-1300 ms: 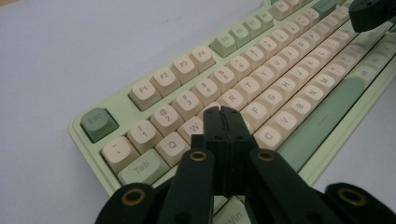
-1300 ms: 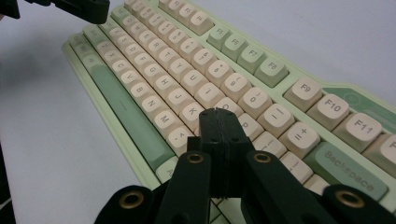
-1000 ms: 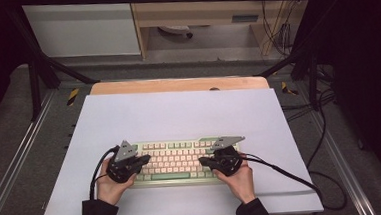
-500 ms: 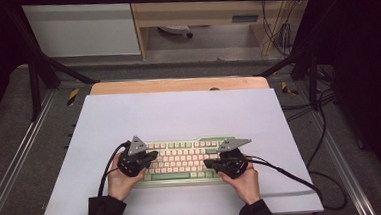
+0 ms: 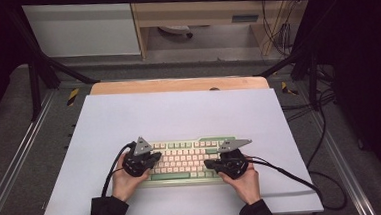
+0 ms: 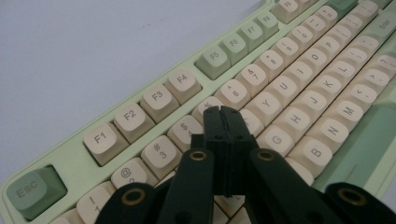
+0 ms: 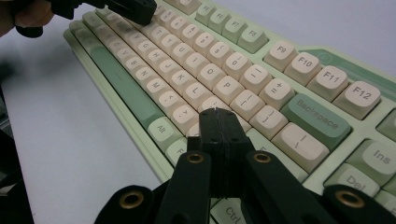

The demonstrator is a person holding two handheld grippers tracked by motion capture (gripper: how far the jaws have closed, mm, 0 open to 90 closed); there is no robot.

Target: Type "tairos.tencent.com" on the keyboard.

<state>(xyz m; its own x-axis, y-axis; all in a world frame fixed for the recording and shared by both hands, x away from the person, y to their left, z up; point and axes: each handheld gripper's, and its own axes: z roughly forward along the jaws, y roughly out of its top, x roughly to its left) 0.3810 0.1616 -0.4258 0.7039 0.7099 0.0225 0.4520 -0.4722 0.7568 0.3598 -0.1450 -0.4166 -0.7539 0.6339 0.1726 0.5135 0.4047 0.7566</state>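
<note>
A pale green keyboard (image 5: 186, 158) with cream keys lies flat on the white mat near the front of the table. My left gripper (image 5: 153, 158) hangs over its left end, jaws shut and empty. In the left gripper view its tips (image 6: 221, 111) sit just above the number and letter rows of the keyboard (image 6: 299, 70). My right gripper (image 5: 209, 164) is over the right end, also shut on nothing. In the right gripper view its tips (image 7: 215, 113) hover above keys near the keyboard's (image 7: 196, 60) front right, and the left gripper (image 7: 133, 9) shows at the far end.
The white mat (image 5: 179, 113) covers a wooden tabletop (image 5: 177, 84) and has free room behind and beside the keyboard. Cables (image 5: 288, 174) trail off to the right from the right gripper. Dark stands and loose cables (image 5: 323, 104) flank the table.
Both hands and their grippers have shifted slightly to the right over the keyboard. The jaws stay shut throughout.
</note>
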